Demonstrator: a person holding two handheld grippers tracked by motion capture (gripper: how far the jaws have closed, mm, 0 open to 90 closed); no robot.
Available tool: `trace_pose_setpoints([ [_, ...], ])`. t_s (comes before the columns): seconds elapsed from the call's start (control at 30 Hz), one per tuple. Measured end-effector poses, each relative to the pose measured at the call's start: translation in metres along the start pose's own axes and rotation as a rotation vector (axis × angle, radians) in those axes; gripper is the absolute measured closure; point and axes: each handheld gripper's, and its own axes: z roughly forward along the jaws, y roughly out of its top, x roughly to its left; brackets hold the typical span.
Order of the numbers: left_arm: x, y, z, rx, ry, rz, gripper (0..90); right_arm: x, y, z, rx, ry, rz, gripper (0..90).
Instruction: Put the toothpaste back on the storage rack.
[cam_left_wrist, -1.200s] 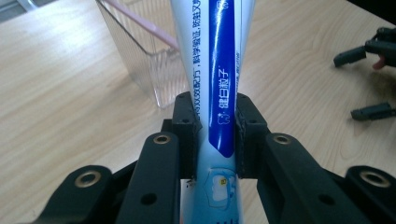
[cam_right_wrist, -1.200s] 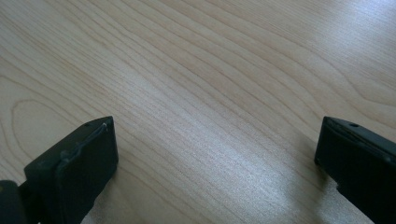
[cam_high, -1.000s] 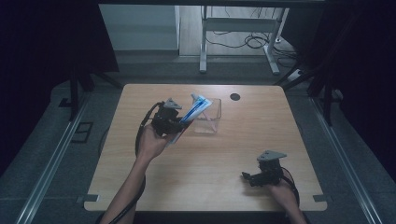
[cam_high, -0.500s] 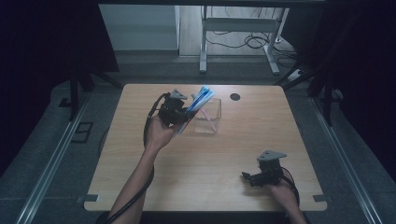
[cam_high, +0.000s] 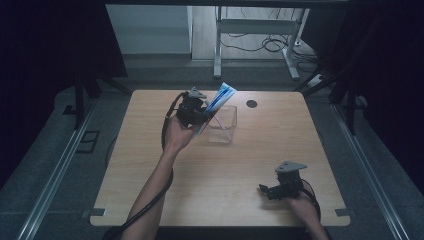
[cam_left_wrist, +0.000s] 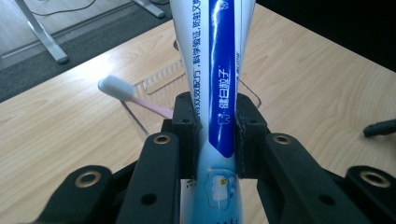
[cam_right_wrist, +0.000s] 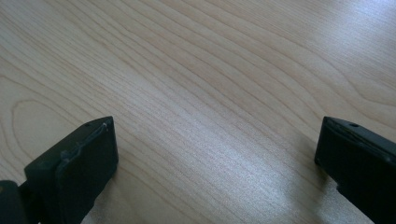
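Observation:
My left gripper (cam_high: 200, 112) is shut on a blue and white toothpaste tube (cam_high: 218, 98), held tilted over the left edge of a clear plastic box (cam_high: 223, 125) at the table's far middle. In the left gripper view the toothpaste tube (cam_left_wrist: 223, 88) is squeezed between the jaws of the left gripper (cam_left_wrist: 215, 128), and a pink toothbrush (cam_left_wrist: 133, 96) with a white head leans in the clear box (cam_left_wrist: 161, 79) behind. My right gripper (cam_high: 265, 190) rests low at the table's near right, open, with bare wood between its jaws in the right gripper view (cam_right_wrist: 215, 154).
A round black cable hole (cam_high: 251, 104) lies in the wooden table (cam_high: 150, 195) right of the box. Metal desk legs and cables (cam_high: 260, 45) stand on the floor beyond the far edge. Dark curtains close off both sides.
My left gripper has carried the toothpaste tube forward and to the right, up to the clear box, and the tube now stands steeper. The right gripper has stayed in place.

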Motion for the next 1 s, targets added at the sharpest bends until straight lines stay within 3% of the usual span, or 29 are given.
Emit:
trace_pose_setpoints([
  [1.0, 0.001, 0.032, 0.049, -0.078, 0.038, 0.013, 74.4, 0.000, 0.000, 0.000, -0.002, -0.001, -0.001, 0.0],
])
